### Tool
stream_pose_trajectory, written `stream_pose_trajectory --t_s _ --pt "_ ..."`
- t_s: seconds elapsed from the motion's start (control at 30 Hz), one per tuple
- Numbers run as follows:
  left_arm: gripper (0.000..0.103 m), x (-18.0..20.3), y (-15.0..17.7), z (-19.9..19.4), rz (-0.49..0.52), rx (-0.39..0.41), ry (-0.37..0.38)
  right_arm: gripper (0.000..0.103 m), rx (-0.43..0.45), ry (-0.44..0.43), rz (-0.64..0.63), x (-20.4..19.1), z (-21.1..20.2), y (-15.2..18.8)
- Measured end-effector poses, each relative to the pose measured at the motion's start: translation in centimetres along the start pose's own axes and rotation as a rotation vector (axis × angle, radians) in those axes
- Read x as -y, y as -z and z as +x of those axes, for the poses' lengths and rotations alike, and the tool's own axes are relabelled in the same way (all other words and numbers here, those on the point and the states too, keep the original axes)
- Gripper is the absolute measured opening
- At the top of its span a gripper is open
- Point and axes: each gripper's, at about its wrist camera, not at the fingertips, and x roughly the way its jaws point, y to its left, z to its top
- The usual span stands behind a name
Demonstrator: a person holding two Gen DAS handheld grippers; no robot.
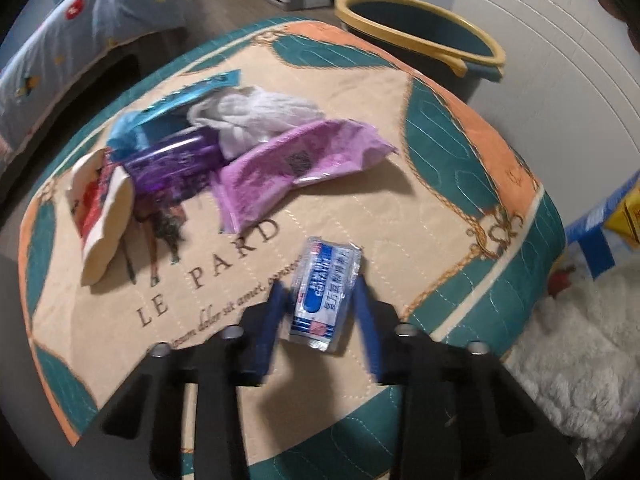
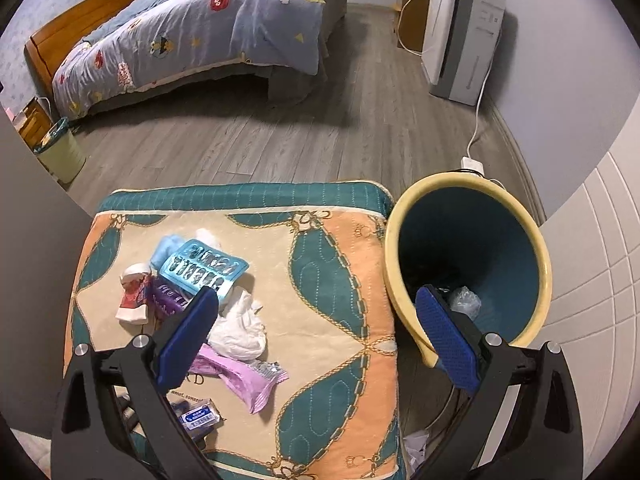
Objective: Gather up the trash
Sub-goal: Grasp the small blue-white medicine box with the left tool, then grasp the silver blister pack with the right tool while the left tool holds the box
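Note:
A small blue-and-white sachet [image 1: 325, 294] lies on the patterned cloth table top [image 1: 440, 184], between the fingers of my left gripper [image 1: 320, 300], which is open around it. The sachet also shows in the right wrist view [image 2: 199, 415]. Further back lie a pink wrapper [image 1: 296, 160], white crumpled tissue [image 1: 260, 116], a purple packet [image 1: 176, 160], a blue blister pack [image 2: 202, 270] and a red-and-white packet [image 1: 98, 208]. My right gripper [image 2: 316, 322] is open and empty, high over the table's right side beside the bin [image 2: 536, 240], which holds a clear crumpled wrapper [image 2: 464, 300].
The yellow-rimmed blue bin [image 1: 420, 24] stands on the floor off the table's far right corner. A bed [image 2: 192, 36] and a white appliance [image 2: 460, 36] stand across the wooden floor. A white furry rug [image 1: 580, 360] and a blue stool [image 1: 600, 232] are at the table's right.

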Motion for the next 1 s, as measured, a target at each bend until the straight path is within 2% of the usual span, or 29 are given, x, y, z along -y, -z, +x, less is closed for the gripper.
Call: stream_pose_trajectory --t_s 0.1,0.2,0.3,0.5,0.53,0.67,0.77,1.0 --pt "0.032 0.2 -0.1 -0.5 0.029 0.002 -0.012 0.097 -0.006 -0.008 -0.006 -0.5 0.2 -0.1" --pt "0.032 -0.8 -0.7 -3.1 -0.027 0.052 -0.017 0.097 -0.007 -0.013 -0.010 -0.9 0.3 -0.2" --pt "0.032 -2.9 -1.6 -7.2 -0.086 0.124 -0.030 0.097 -0.012 -0.034 0.016 -1.1 0.5 -0.4" --pt "0.032 -8.6 -3.0 -14.6 -0.176 0.247 -0.117 0.097 -0.016 -0.074 0.013 -3.1 1.3 -0.6" --pt "0.032 -9.6 -2.9 -15.3 -0.179 0.257 -0.152 0.097 -0.022 -0.078 -0.004 -3.8 1.7 -0.5" --pt "0.032 -12.2 -2.5 -15.0 -0.213 0.248 -0.208 0.097 -0.055 -0.074 -0.088 -6.3 3.3 -0.2" --pt "0.032 -13.9 -2.1 -14.3 -0.271 0.260 -0.185 0.097 -0.074 -0.070 -0.158 -7.9 4.8 0.0" --pt "0.032 -16.3 -2.7 -13.0 -0.307 0.251 -0.163 0.097 -0.152 -0.047 -0.322 -11.2 9.6 0.5"
